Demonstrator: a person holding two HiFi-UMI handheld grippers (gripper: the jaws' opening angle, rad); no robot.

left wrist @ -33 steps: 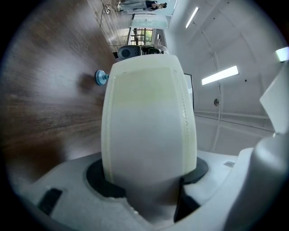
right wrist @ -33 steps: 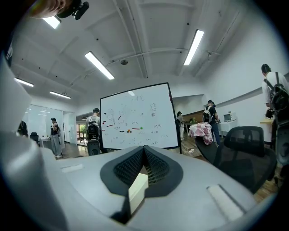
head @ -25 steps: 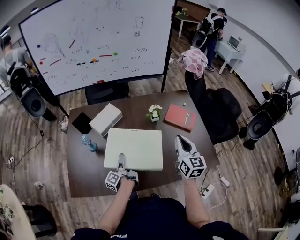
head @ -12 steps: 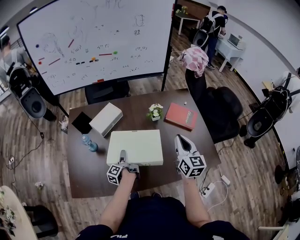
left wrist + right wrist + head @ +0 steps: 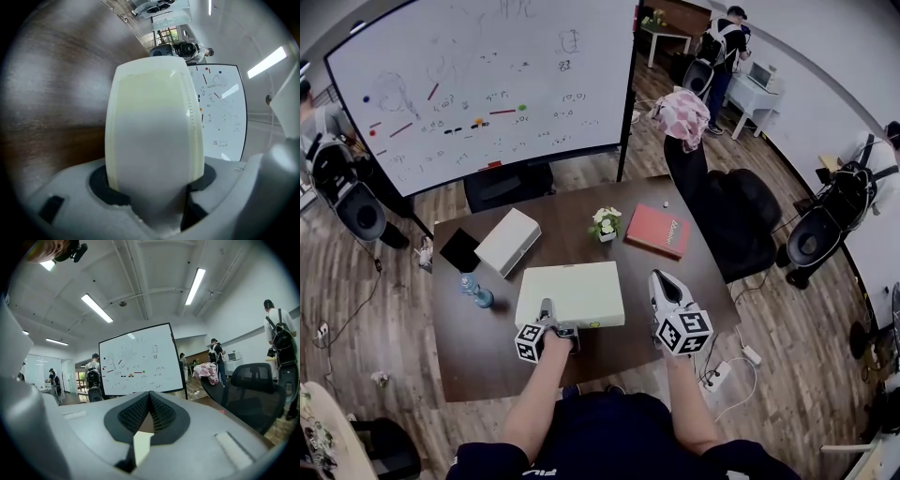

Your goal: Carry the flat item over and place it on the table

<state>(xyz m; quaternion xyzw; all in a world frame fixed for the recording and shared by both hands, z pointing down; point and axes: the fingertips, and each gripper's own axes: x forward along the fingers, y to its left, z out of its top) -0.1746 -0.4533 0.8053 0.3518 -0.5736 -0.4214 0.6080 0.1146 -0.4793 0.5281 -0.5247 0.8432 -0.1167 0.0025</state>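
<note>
Cream-white, the flat item [image 5: 572,292] lies level over the near middle of the table [image 5: 487,352]; whether its underside rests on the wood cannot be told. The left gripper [image 5: 546,315] holds it by the near edge. In the left gripper view the item [image 5: 154,131] fills the gap between the jaws, which are clamped on it from both sides, and it reaches away from the camera, with brown tabletop to the left.

The right gripper [image 5: 662,283] is just right of the item, apart from it, over the table's near right part. In the right gripper view its jaws [image 5: 149,401] stand together with nothing between them.

Just beyond the item's far left corner sits a white box [image 5: 509,241], with a black pad [image 5: 460,249] touching its left side. A small bottle [image 5: 475,290] stands left of the item. A little pot of white flowers [image 5: 605,223] stands just past the item's far edge, and a red book [image 5: 659,231] lies to the right of the pot.

Behind the table stands a whiteboard [image 5: 487,84] with scattered marks. A black chair [image 5: 727,220] is at the table's far right corner, with a pink cloth [image 5: 682,114] over its back. People with backpacks stand far left and far right.
</note>
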